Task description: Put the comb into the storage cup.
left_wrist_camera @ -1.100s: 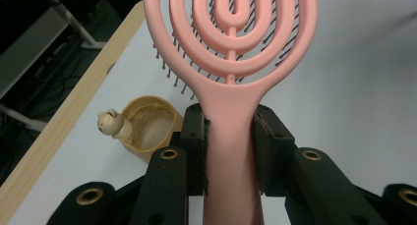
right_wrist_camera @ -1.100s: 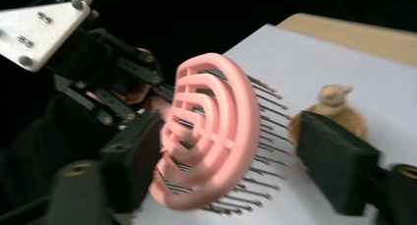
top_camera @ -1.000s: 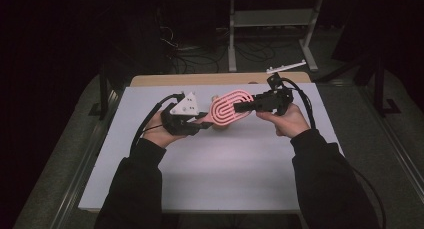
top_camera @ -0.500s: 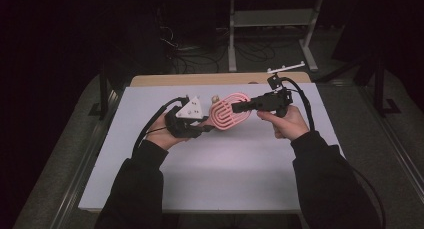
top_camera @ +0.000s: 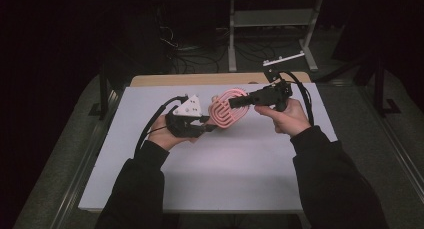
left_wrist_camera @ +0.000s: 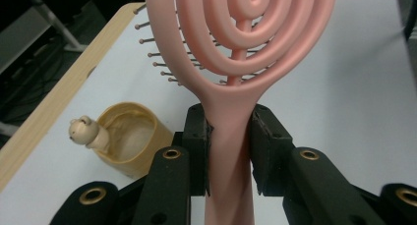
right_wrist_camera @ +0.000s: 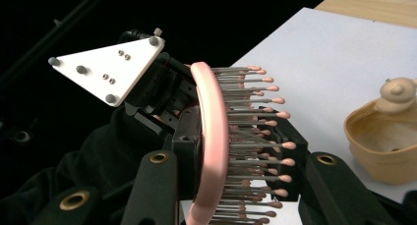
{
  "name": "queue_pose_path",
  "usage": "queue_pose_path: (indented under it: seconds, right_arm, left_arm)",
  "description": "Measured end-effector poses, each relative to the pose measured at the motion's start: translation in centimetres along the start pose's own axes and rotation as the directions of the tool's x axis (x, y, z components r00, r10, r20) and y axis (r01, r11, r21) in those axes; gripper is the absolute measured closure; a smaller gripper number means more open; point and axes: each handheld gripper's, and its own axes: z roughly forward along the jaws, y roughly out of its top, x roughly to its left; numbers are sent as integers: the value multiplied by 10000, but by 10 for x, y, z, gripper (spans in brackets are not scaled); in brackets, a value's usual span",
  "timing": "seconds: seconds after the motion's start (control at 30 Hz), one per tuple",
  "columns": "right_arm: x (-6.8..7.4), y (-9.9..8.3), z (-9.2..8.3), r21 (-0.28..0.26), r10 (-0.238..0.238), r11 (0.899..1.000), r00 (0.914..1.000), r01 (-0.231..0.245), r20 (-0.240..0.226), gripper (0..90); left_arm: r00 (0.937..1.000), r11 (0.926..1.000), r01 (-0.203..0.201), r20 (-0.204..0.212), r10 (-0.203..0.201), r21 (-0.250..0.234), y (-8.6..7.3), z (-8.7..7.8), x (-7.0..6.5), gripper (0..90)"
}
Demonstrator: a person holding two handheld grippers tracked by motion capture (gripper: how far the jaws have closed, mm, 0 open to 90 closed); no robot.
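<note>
**Desk:** What do I caption here?

**Operator:** A pink hairbrush (top_camera: 227, 110) held in the air between my two grippers, just above the white table top (top_camera: 210, 174). My left gripper (top_camera: 207, 128) has its jaws clamped narrow on the brush's handle; in the left gripper view the two black pads (left_wrist_camera: 196, 146) press the handle from either side, with the looped head of the brush (left_wrist_camera: 246, 33) rising above them and its bristles pointing off to the left.

**Desk:** And the right one?

**Operator:** My right gripper (top_camera: 234, 103) comes in from the opposite side and grips the head. Its jaws have just been closing, and now they pinch the brush across its thickness: in the right gripper view one jaw sits against the smooth pink back, the other against the pink-tipped bristles (right_wrist_camera: 255, 136).

**Desk:** Anything else worth a line?

**Operator:** A small tan cup with a little bear figure on its rim (left_wrist_camera: 125, 136) stands on the table near the brush, apart from it. I see it in the right gripper view as well (right_wrist_camera: 386, 131), at the far right. From above it's hidden behind the brush and my left gripper. The grey three-cornered plate (top_camera: 190, 107) tops my left gripper, and a strip of wooden board (top_camera: 200, 79) runs along the table's far edge.
</note>
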Motion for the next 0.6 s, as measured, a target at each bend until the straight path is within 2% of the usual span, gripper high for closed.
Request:
queue_pose_path:
  seconds: [0.1, 0.2, 0.3, 0.37, 0.4, 0.47, 0.6]
  right_arm:
    - [7, 7, -4, -25, -295, 9996, 9986, 296, 430, 627]
    - [12, 12, -9, -173, -526, 9984, 9969, 537, 581, 628]
    - [16, 16, -14, -138, -650, 9977, 9942, 664, 860, 628]
    - [19, 20, -17, -67, -726, 9973, 9923, 737, 1008, 628]
    - [19, 21, -18, -22, -721, 9973, 9919, 728, 1044, 627]
    - [21, 24, -21, -21, -697, 9975, 9918, 704, 1068, 627]
    - [25, 29, -27, -56, -824, 9965, 9877, 839, 1330, 627]
  left_arm:
    - [9991, 9992, 381, -174, -382, -86, -1, -3, 3, 643]
    - [9970, 9966, 744, -167, -750, -347, -3, -8, 8, 603]
    - [9933, 9905, 1132, -140, -1146, -778, -4, -14, 11, 517]
    - [9903, 9851, 1370, -98, -1388, -1042, -5, -18, 13, 429]
    - [9898, 9834, 1409, -53, -1424, -1142, -5, -19, 14, 383]
    - [9889, 9798, 1481, 88, -1483, -1341, -7, -21, 14, 346]
    - [9882, 9781, 1529, 188, -1517, -1410, -11, -23, 14, 229]
